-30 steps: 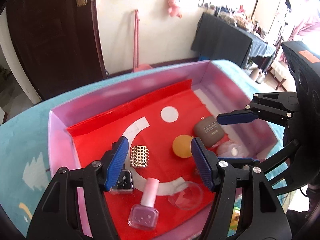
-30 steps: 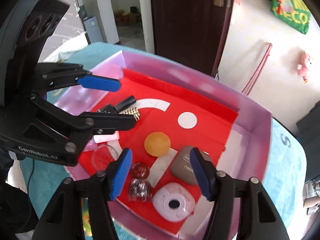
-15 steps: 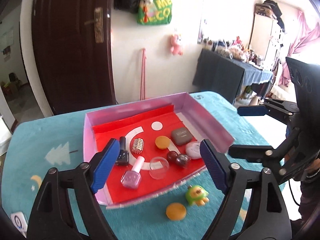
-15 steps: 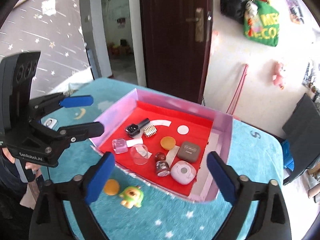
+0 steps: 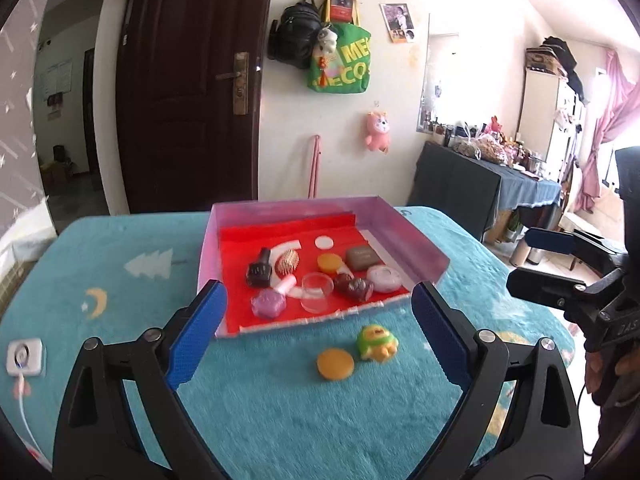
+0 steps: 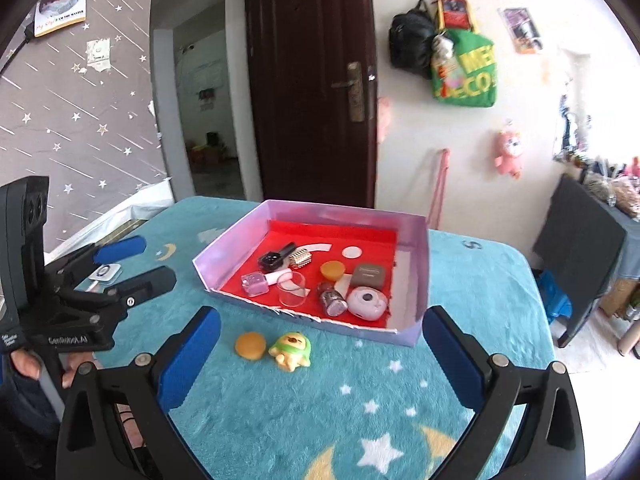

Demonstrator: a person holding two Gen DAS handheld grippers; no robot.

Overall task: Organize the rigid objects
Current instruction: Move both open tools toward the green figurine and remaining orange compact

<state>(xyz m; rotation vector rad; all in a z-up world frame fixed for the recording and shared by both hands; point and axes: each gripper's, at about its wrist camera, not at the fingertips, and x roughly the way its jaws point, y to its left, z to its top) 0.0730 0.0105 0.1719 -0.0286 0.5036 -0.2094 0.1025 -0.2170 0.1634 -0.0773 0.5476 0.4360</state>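
Observation:
A pink box with a red lining sits on the teal blanket and holds several small items: a purple nail polish bottle, a clear cup, a grey case, a white round gadget, a gold brush. Outside the box, near its front wall, lie an orange disc and a green-yellow toy. My left gripper is open and empty, well back from the box. My right gripper is open too, nothing between its fingers.
A white socket with a cable lies at the blanket's left edge. A dark door, hanging bags and a dark side table stand behind. A hand holds the left gripper's handle.
Both grippers have pulled back and up from inside the box to well behind its front wall, opening wider. The orange disc and green toy on the blanket have come into view.

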